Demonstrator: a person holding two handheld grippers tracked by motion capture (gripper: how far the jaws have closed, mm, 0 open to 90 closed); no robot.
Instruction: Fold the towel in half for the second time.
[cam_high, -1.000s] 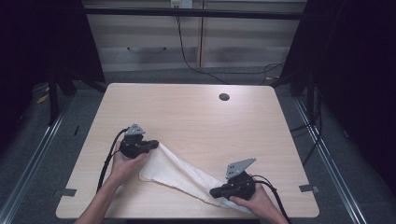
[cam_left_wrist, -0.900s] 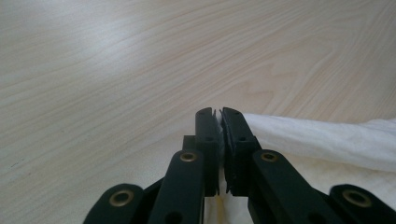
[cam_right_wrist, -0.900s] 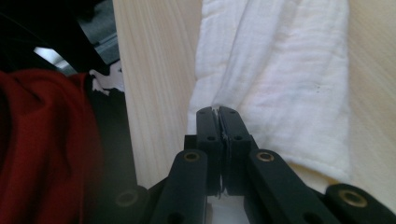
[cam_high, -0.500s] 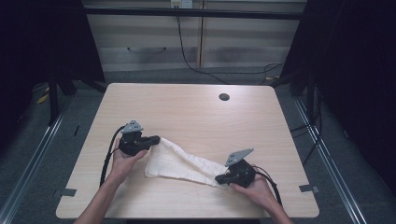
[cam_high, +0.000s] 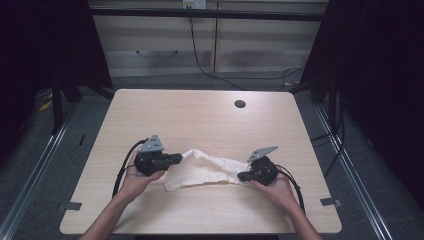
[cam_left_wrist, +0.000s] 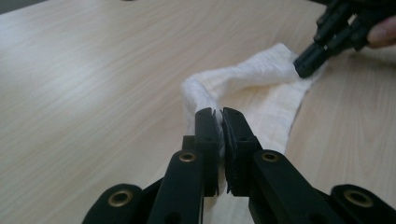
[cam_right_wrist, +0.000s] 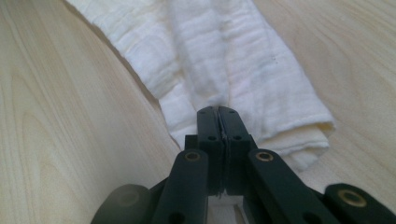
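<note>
Table (cam_high: 200, 120): pale wood-grain top, rounded corners, standing on a grey floor (cam_high: 45, 165). Round dark grommet hole (cam_high: 240, 104) near the table's far edge, right of centre.

White cloth (cam_high: 205, 169): loosely bunched, lying on the table's near half, strung between the two grippers, well apart from the grommet hole.

Left gripper (cam_high: 176, 159): at the cloth's left end, jaws clamped together on a raised fold of the cloth.

Right gripper (cam_high: 242, 176): at the cloth's right end, jaws pressed together on the cloth's edge.

Room beyond the table's far edge: pale cabinet front (cam_high: 210, 45) with a dark cable (cam_high: 210, 70) hanging down it to the floor. Dark surroundings either side. Metal rails (cam_high: 35, 170) run along the floor left and right of the table. Tape marks (cam_high: 330, 202) at the table's near corners.
</note>
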